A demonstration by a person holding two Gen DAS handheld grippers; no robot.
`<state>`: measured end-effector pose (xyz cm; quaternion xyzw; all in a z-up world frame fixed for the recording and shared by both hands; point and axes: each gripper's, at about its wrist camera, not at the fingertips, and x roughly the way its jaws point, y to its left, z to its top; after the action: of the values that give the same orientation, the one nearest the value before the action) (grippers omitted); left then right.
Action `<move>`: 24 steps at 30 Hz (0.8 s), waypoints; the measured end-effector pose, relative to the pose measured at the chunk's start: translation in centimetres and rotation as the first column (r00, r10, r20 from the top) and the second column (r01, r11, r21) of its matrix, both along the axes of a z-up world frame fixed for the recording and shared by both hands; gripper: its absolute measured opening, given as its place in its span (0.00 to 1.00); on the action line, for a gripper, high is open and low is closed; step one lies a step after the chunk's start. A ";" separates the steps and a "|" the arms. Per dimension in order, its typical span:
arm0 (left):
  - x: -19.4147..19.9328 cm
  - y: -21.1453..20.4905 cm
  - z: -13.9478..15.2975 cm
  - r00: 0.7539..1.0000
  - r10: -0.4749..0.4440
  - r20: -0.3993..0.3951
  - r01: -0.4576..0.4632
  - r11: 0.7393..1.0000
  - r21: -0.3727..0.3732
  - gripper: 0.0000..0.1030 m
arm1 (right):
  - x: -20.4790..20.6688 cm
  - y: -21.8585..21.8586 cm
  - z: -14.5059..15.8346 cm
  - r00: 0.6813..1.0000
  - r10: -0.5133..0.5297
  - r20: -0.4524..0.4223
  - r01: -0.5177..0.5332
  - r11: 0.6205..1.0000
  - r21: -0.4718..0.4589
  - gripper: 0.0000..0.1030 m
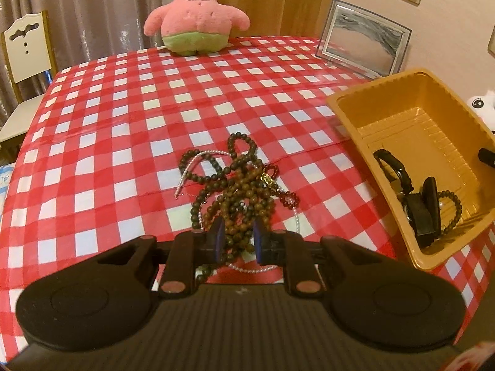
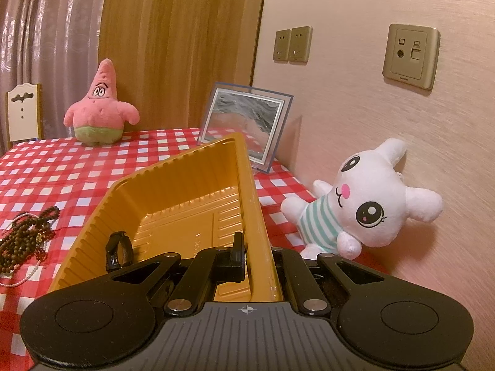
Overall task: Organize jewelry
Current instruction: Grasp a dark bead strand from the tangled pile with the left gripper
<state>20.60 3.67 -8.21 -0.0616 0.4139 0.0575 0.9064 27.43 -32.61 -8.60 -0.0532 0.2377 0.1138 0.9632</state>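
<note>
A tangled pile of bead necklaces (image 1: 235, 185), brown, dark green, red and pearl strands, lies on the red checked tablecloth (image 1: 123, 130). My left gripper (image 1: 237, 237) straddles the near end of the pile, its blue pads on either side of the brown beads, jaws partly closed around them. The yellow plastic tray (image 1: 386, 92) stands to the right and holds a black watch (image 1: 393, 167) and a bead bracelet (image 1: 453, 207). My right gripper (image 2: 256, 256) is shut on the tray's right wall (image 2: 252, 204). The pile also shows at the left of the right wrist view (image 2: 24, 238).
A pink star plush (image 1: 196, 15) sits at the table's far edge. A glass picture frame (image 1: 365, 46) leans at the back right. A white bunny plush (image 2: 365, 198) lies against the wall right of the tray. A white chair (image 1: 26, 49) stands far left.
</note>
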 end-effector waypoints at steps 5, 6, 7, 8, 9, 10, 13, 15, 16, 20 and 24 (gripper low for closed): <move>0.9 -0.4 -0.5 1.000 -0.027 -0.003 0.027 1.000 0.000 0.15 | 0.2 0.0 0.0 1.000 -0.004 -0.006 0.004 1.000 -0.003 0.04; 1.1 -0.5 -0.6 1.000 -0.030 -0.005 0.030 1.000 -0.002 0.15 | 0.2 0.0 0.0 1.000 -0.005 -0.007 0.005 1.000 -0.003 0.04; 1.3 -0.6 -0.8 0.999 -0.032 -0.006 0.032 0.999 -0.004 0.15 | 0.2 0.0 0.0 1.000 -0.005 -0.009 0.005 1.000 -0.004 0.04; 1.6 -0.7 -1.0 0.999 -0.034 -0.009 0.034 0.999 -0.006 0.15 | 0.2 0.0 0.0 1.000 -0.005 -0.009 0.005 1.000 -0.005 0.04; 1.9 -0.7 -1.2 0.999 -0.036 -0.012 0.036 0.999 -0.008 0.15 | 0.2 0.0 0.0 1.000 -0.005 -0.009 0.005 1.000 -0.006 0.04; 2.1 -0.7 -1.3 0.999 -0.036 -0.013 0.036 0.999 -0.008 0.15 | 0.2 0.0 0.0 1.000 -0.005 -0.010 0.005 1.000 -0.005 0.04; 3.0 -0.8 -1.9 0.999 -0.035 -0.021 0.035 0.999 -0.004 0.15 | 0.3 0.0 0.0 1.000 -0.005 -0.011 0.005 1.000 -0.006 0.04; 3.5 -0.9 -2.3 0.999 -0.033 -0.028 0.032 0.999 -0.004 0.15 | 0.3 0.0 0.0 1.000 -0.005 -0.011 0.005 1.000 -0.005 0.04; 3.7 -0.9 -2.4 0.999 -0.031 -0.032 0.031 1.000 -0.005 0.15 | 0.3 0.0 0.0 1.000 -0.005 -0.012 0.005 1.000 -0.004 0.04; 4.8 -1.0 -3.2 0.999 -0.018 -0.046 0.018 1.000 -0.004 0.15 | 0.2 0.0 0.0 1.000 -0.005 -0.012 0.005 1.000 -0.006 0.04; 5.8 -1.0 -3.8 0.999 0.000 -0.048 0.000 1.000 0.007 0.15 | 0.3 0.0 0.0 1.000 -0.005 -0.014 0.005 1.000 -0.006 0.04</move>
<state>26.39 2.67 -12.01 -0.0572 0.4353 0.0602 0.8965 27.68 -32.57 -8.61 -0.0548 0.2447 0.1108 0.9617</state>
